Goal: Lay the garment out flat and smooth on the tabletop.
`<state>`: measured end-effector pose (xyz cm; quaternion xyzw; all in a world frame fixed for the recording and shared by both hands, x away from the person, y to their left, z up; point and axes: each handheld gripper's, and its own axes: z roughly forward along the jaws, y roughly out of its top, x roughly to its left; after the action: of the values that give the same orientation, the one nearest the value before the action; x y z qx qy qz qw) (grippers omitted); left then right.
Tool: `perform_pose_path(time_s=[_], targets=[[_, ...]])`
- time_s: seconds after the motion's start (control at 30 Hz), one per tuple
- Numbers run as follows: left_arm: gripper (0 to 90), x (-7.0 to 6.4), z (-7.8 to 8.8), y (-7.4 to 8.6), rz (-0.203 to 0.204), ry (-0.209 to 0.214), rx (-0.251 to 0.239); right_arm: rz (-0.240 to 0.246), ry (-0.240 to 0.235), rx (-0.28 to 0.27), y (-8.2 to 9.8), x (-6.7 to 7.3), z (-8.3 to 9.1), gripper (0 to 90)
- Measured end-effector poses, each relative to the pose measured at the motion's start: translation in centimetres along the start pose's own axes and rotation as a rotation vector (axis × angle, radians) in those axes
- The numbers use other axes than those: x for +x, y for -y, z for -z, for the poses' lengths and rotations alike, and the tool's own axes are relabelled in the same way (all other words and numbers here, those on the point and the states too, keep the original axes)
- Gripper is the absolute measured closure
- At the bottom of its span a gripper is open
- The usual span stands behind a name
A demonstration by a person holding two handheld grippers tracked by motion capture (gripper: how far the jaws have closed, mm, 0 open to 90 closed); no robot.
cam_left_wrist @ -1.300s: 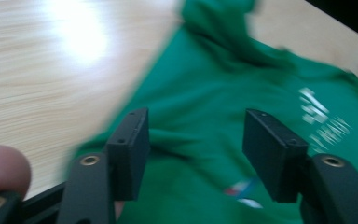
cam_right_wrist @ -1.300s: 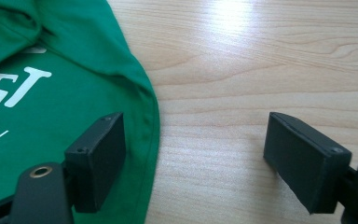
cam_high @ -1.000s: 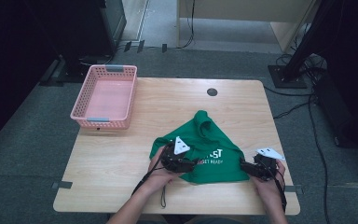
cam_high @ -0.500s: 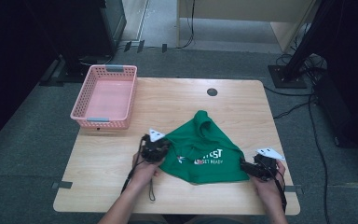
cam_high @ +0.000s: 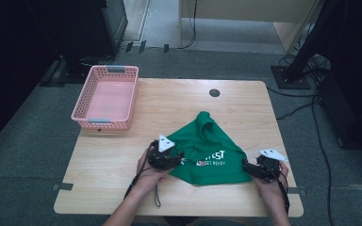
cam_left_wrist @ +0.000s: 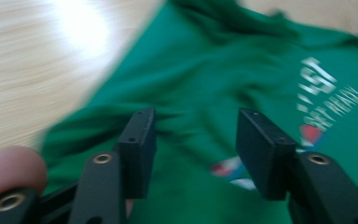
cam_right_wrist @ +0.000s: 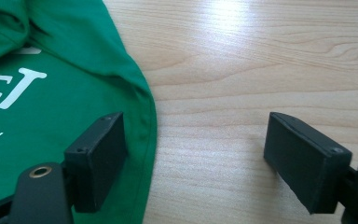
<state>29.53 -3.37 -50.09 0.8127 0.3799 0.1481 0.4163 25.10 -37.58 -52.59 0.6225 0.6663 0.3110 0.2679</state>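
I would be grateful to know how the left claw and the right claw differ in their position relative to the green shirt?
The left claw hovers over the green shirt, cloth under both jaws; the right claw straddles the shirt's edge, one jaw over cloth, the other over bare table. The left jaws, just reopened, stand narrower than the right's. Both are open and grip nothing.

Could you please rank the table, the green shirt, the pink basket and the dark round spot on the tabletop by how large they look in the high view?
1. table
2. green shirt
3. pink basket, a little smaller than the shirt, though it lies farther from the camera
4. dark round spot
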Motion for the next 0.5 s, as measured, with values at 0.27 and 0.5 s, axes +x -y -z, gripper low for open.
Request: perform_pose_path(time_s=[0.27, 0.5], targets=[[54.9, -3.1, -2.5, -0.5, -0.052, -0.040, 0.050, 0.000, 0.000, 0.000, 0.0, 0.0, 0.0, 20.6], [87.2, -1.5, -1.8, -0.4, -0.021, -0.023, 0.049, 0.001, 0.000, 0.000, 0.0, 0.0, 0.0, 20.6]])
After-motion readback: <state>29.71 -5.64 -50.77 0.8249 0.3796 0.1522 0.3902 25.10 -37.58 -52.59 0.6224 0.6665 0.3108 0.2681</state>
